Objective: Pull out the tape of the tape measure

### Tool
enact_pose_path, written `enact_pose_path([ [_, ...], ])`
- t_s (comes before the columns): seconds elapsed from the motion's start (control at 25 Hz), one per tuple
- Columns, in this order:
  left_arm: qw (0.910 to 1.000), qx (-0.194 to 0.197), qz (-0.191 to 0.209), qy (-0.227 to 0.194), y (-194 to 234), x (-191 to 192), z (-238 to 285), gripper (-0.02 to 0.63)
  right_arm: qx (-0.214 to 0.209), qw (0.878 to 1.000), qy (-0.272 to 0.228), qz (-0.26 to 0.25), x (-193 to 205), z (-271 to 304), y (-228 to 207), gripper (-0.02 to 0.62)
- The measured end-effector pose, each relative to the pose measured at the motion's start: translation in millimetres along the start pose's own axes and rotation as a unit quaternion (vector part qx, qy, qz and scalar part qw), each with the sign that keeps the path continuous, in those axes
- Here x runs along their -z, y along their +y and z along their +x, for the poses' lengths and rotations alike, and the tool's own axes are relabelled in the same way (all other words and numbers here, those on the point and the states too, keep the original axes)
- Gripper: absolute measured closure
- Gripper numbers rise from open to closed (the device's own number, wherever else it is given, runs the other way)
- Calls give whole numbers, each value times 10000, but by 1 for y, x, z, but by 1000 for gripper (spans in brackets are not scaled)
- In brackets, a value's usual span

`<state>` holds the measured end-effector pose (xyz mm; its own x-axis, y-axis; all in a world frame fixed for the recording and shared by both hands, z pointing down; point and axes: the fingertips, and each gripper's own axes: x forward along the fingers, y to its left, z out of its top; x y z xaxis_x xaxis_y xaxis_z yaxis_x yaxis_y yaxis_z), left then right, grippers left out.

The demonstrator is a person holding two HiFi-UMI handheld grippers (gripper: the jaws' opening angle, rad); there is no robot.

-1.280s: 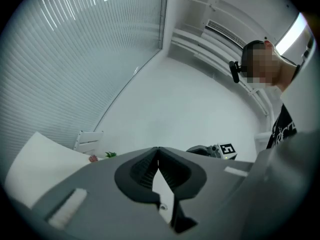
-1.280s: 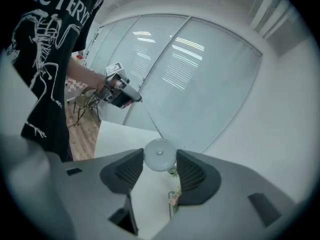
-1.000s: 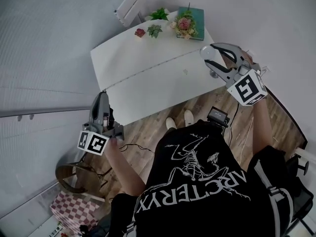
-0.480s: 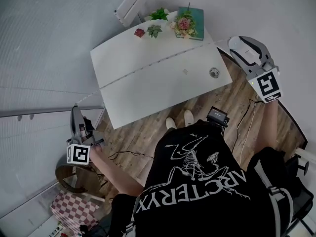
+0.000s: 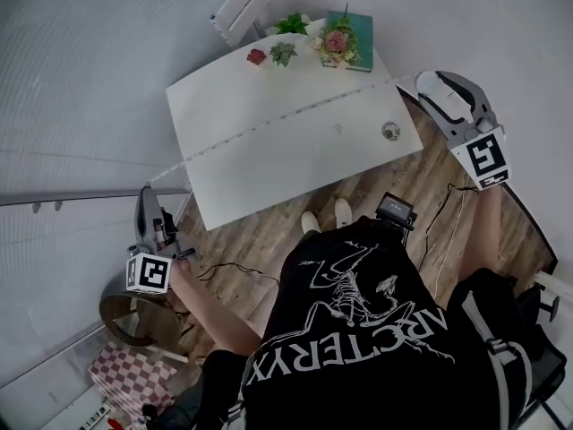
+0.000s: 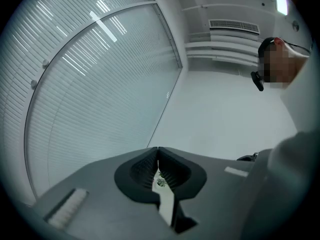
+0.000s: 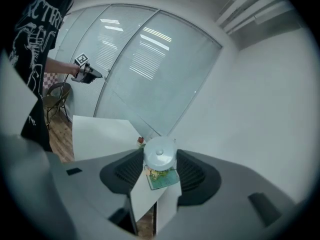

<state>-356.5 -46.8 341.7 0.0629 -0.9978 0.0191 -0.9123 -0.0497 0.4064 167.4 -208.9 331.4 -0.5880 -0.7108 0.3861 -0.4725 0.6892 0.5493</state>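
At the centre of the head view, toward 12 o'clock, a white table (image 5: 269, 168) stands on a wooden floor (image 5: 269, 236). White walls are behind the table, and a glass wall with blinds (image 6: 90, 94) is at the 9 o'clock side. At the 12 o'clock end of the table there are some small potted plants (image 5: 282, 54) and a teal book (image 5: 354, 38) with a flower pot (image 5: 336, 43) on it. A small round thing (image 5: 390, 131) lies near the 3 o'clock edge. The tape (image 5: 286, 117) is pulled out in a long straight line above the table, from 8 o'clock to 2 o'clock. At 8 o'clock the left gripper (image 5: 143, 191) has its jaws clenched together, and the tape ends at their tips. At 2 o'clock, past the corner of the table, the right gripper (image 5: 439, 88) grasps between its jaws the round white tape measure (image 7: 160, 153). A round chair (image 5: 134, 316) stands on the floor at 7 o'clock, below the left gripper.
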Motion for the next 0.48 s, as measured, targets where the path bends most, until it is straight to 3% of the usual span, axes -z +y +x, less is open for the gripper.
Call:
enact_pose_path([
  [0.48,9994,-172,-22,312,8,25,6,591,-228,9992,186,283,25,16,10,377],
])
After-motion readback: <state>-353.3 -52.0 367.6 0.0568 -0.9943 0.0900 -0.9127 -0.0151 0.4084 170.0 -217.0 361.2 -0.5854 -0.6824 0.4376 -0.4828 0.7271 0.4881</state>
